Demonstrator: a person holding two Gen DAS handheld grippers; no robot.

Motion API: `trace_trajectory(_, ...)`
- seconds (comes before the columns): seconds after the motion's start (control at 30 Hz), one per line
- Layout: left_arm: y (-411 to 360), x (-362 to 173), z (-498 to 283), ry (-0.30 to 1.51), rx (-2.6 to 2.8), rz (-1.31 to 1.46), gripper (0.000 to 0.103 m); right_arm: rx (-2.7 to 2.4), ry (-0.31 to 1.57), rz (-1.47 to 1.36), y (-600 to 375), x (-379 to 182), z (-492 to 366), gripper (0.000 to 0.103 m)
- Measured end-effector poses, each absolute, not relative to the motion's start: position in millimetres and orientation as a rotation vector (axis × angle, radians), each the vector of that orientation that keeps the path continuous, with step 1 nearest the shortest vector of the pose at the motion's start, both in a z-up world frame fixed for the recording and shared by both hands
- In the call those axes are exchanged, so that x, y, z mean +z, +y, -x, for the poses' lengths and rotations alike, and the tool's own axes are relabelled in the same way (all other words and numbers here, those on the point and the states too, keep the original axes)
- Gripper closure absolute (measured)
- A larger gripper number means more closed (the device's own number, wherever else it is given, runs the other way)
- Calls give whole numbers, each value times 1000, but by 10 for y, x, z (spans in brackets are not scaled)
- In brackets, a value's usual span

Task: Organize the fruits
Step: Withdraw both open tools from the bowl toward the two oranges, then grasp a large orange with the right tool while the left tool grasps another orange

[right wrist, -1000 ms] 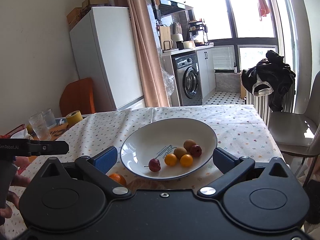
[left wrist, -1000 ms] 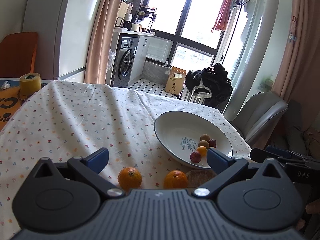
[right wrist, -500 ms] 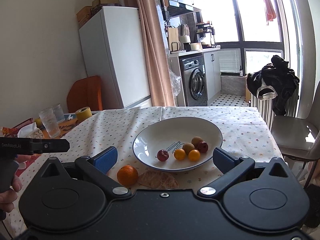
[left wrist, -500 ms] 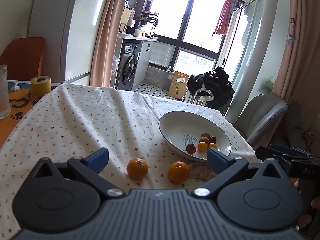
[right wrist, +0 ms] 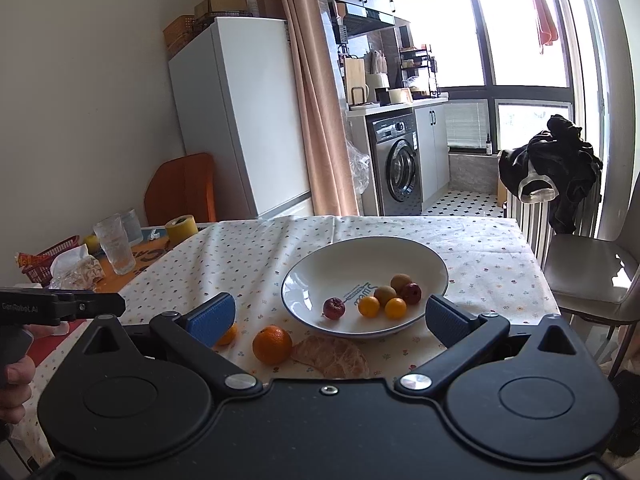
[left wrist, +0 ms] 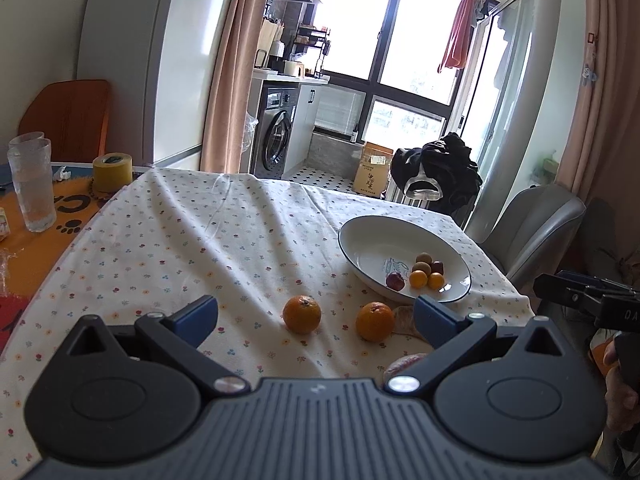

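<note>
Both the left gripper [left wrist: 315, 315] and right gripper [right wrist: 331, 317] were held apart and empty. Two oranges [left wrist: 302, 314] [left wrist: 375, 321] were seen low at centre frame on the desk [left wrist: 208, 240], outside the bowl [left wrist: 400, 236]. Being round, an orange could be nudged and rolled off the near edge by an off-centre closure.

A white ceramic bowl with a dark blue rim [right wrist: 434, 261] sits on a white tablecloth dotted with small coloured flowers [left wrist: 224, 240]. Inside the bowl lie a dark red fruit [right wrist: 334, 307] and two yellow-orange ones [right wrist: 368, 306]; beside it, two orange tangerines [left wrist: 302, 314].
</note>
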State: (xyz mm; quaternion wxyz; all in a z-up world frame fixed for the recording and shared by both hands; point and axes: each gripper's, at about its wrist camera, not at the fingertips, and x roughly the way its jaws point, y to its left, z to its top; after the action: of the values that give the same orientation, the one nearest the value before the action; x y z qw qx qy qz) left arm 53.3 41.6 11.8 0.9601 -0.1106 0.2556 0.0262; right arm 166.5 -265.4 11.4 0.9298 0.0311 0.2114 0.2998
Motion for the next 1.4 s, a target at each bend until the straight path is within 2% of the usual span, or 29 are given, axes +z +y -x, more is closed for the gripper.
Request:
trace_trajectory(0.73,352,-86,-525,533,38,229,3,631,498,-69,-2702,-101,-1605,11)
trace_trajectory(1.03,381,-211,-711,550,50,237,15,661,532,-52,-2518,-203,-1702,20)
trace_trajectory(1.4,495,-394,-919,588,68,267,32,701,583,-17,-2176,-327,-1864,25)
